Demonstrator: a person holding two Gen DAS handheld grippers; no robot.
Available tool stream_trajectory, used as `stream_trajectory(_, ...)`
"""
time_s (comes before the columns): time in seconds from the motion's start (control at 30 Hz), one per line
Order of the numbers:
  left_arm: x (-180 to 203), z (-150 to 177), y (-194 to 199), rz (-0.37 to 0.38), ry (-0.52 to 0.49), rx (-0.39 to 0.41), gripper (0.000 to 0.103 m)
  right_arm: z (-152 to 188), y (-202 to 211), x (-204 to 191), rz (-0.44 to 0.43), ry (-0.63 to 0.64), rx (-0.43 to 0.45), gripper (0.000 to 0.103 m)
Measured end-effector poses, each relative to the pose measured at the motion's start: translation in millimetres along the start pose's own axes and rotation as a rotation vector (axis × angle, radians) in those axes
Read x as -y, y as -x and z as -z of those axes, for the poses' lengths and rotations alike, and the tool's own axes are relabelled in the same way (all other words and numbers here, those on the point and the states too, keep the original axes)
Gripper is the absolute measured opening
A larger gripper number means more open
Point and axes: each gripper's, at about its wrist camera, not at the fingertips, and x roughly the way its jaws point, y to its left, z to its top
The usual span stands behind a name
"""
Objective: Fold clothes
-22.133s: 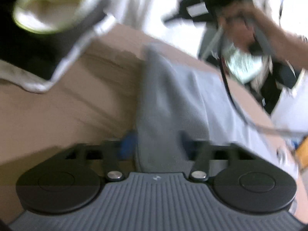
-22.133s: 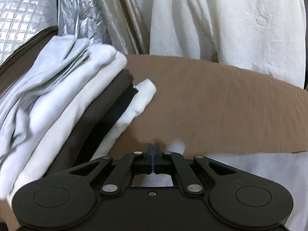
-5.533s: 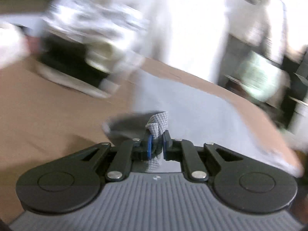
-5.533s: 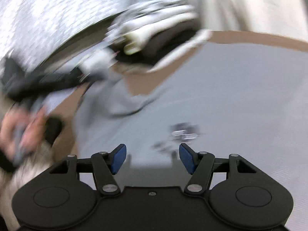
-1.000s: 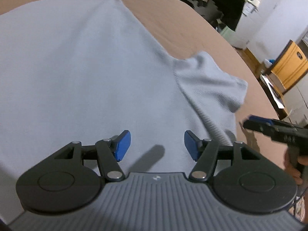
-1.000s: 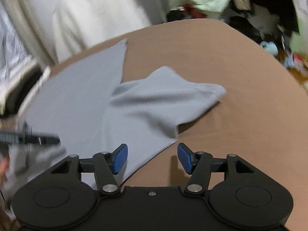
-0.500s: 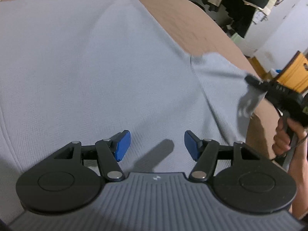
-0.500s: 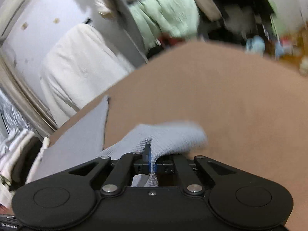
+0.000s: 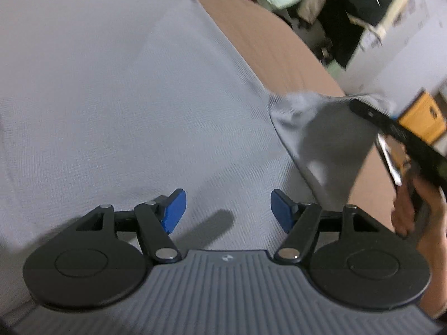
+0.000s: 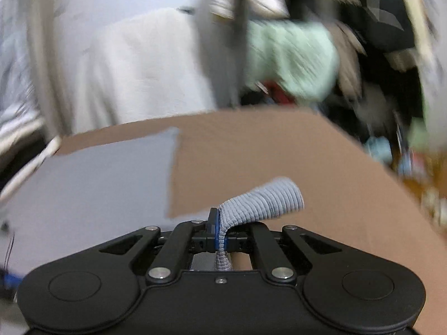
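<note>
A grey knit shirt (image 9: 117, 89) lies spread flat on the brown table (image 9: 273, 44). My left gripper (image 9: 225, 209) hovers over the shirt's body, its blue pads apart and still opening, nothing between them. The shirt's sleeve (image 9: 321, 128) is lifted off the table at the right, pinched by my right gripper (image 9: 360, 109), which a hand (image 9: 413, 206) holds. In the right wrist view the right gripper (image 10: 219, 234) is shut on the ribbed sleeve cuff (image 10: 262, 201), which curls up over the pads; the shirt's body (image 10: 89, 184) lies to the left.
The round brown table (image 10: 279, 150) drops off at the far and right edges. Beyond it hang white cloth (image 10: 145, 64), a pale green garment (image 10: 290, 58) and dark clothes. An orange-yellow box (image 9: 421, 117) stands off the table at the right.
My right gripper closed on the sleeve cuff and lifted it off the table, rolling as it rose. My left gripper slid across the shirt's body and its pads spread slightly wider.
</note>
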Motion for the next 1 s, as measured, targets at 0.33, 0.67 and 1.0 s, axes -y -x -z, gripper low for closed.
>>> stream_trajectory(0.33, -57, 9, 25, -0.062, 0.134, 0.068, 0.066, 55, -7, -158, -0.336, 0.4, -0.167, 0.042)
stream_trajectory(0.67, -11, -3, 34, -0.068, -0.084, 0.222, 0.067, 59, 42, -80, -0.268, 0.251, -0.26, 0.06)
stream_trajectory(1.0, 34, -1, 2, 0.004, -0.311, 0.085, 0.092, 96, 32, -58, -0.128, 0.208, -0.338, 0.068)
